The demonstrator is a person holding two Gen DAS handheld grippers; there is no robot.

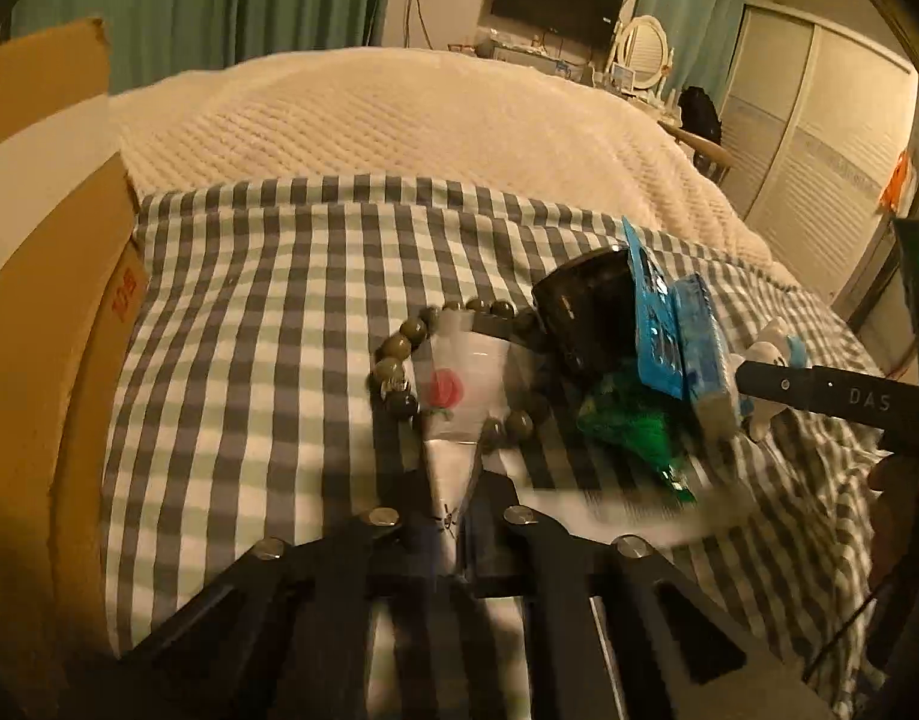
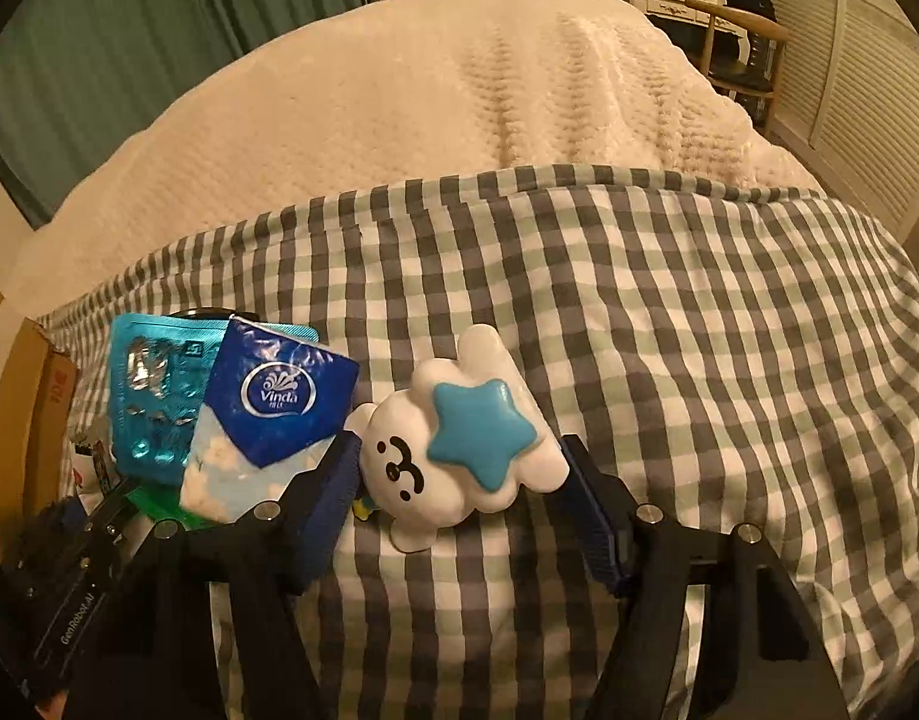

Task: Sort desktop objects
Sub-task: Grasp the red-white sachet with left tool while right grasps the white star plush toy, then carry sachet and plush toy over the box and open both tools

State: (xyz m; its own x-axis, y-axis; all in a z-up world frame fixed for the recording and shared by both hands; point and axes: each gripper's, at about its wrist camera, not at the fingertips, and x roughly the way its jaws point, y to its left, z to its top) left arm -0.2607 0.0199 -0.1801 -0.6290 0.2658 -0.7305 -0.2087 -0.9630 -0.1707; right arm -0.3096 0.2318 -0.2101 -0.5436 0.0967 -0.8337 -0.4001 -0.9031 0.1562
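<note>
Left tongs [image 1: 453,516]: pitched downward, jaws closed together | Right tongs [image 2: 465,480]: pitched downward, jaws apart, one finger [image 2: 330,498] on each side.

Surface: checked cloth [image 2: 639,300] lies on the bed, nearer than the blanket [image 2: 459,90]
Left edge: cardboard box [image 1: 51,300] stands beside the cloth
Cluster, left to right: bead bracelet [image 1: 399,354], jar [image 1: 585,306], blister pack [image 2: 153,396], Vinda tissue pack [image 2: 267,414], cloud toy [image 2: 459,450]
Overlap: tissue pack lies partly over the blister pack
Bracelet: rings a plastic sachet [image 1: 459,396]
Toy: between the right gripper [image 2: 459,498] fingers
</note>
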